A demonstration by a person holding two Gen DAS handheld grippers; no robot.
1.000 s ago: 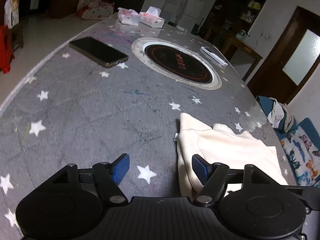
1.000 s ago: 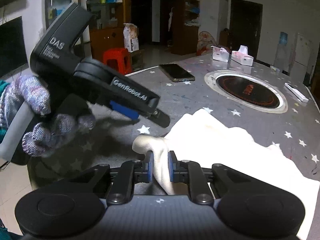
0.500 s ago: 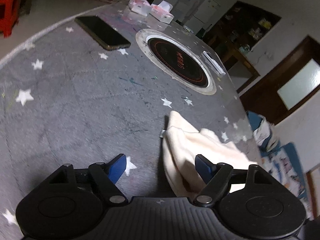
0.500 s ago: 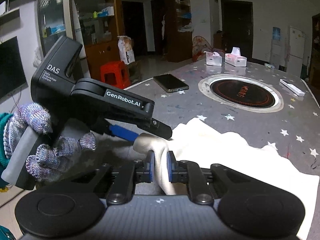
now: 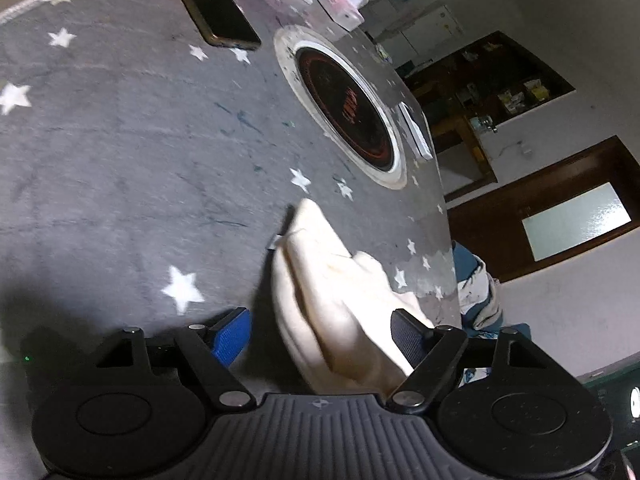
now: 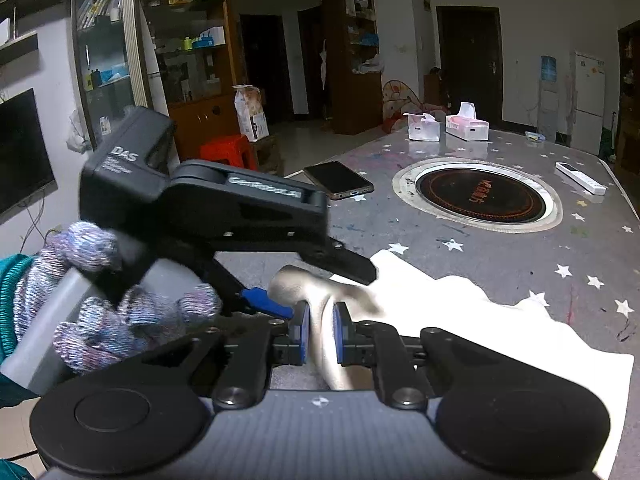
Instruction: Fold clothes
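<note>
A cream garment (image 6: pixel 460 312) lies on the grey star-patterned table (image 6: pixel 500 252). My right gripper (image 6: pixel 320 332) is shut on a bunched fold at the garment's near left edge, lifted a little. My left gripper (image 5: pixel 320 336) is open, its jaws standing wide on either side of the same raised fold of the garment (image 5: pixel 332 300). In the right wrist view the left gripper (image 6: pixel 352 268) comes in from the left, tilted, just above the pinched cloth, held by a gloved hand (image 6: pixel 120 308).
A black phone (image 6: pixel 338 180), a round inset burner (image 6: pixel 480 196), a white remote (image 6: pixel 580 178) and two tissue boxes (image 6: pixel 466 126) sit farther back on the table. The table's edge runs along the left (image 5: pixel 48 0). A red stool (image 6: pixel 228 152) stands beyond it.
The left gripper has rolled and swung right, so the raised fold now lies between its open jaws. The right gripper keeps its hold and has lifted slightly.
</note>
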